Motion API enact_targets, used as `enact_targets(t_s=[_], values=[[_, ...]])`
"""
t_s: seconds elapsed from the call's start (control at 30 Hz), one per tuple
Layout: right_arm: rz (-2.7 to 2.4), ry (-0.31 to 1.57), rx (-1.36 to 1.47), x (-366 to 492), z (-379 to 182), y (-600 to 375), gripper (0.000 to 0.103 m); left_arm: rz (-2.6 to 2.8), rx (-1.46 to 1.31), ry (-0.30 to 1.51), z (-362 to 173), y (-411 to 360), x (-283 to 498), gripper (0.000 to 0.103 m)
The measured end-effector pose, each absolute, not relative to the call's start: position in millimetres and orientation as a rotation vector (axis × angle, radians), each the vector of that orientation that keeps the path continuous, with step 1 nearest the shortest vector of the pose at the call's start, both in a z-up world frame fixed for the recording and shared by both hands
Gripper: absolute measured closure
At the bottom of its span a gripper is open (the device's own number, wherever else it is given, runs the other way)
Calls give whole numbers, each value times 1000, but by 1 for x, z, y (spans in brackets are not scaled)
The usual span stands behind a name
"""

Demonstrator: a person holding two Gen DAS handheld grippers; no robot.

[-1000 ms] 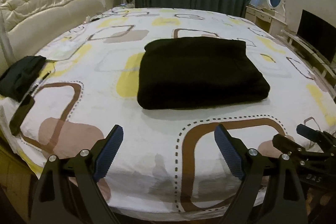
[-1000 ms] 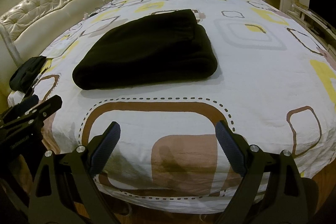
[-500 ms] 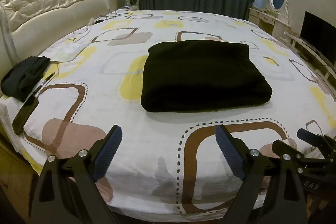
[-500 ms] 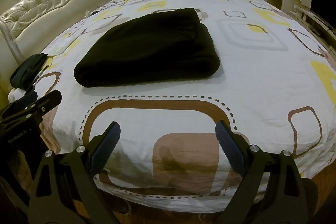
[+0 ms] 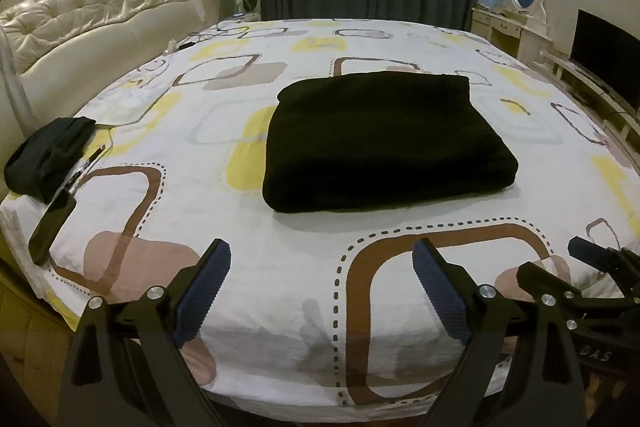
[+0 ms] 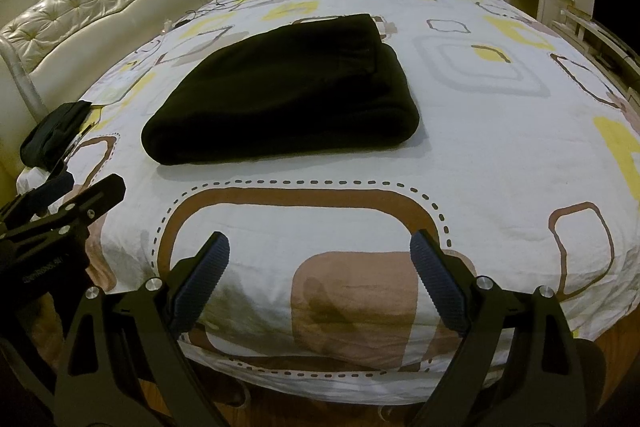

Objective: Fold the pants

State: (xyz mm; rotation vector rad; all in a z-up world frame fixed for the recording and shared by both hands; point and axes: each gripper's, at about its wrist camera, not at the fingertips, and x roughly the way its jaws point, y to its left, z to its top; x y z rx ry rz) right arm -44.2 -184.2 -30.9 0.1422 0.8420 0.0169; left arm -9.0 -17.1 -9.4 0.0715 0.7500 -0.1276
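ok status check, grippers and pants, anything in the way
Left gripper open, empty. Right gripper open, empty, both short of the bed. Black pants folded mid-bed, untouched. Path to them clear.

One pants (image 5: 384,143); two grippers: left gripper (image 5: 322,287), right gripper (image 6: 320,277); one phone (image 5: 52,227)
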Motion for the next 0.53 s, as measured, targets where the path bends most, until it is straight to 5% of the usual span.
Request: enact_targets(t_s=[0.53], values=[[14, 846, 156, -47, -35, -190, 11, -170, -45, 774, -6, -7, -5, 12]])
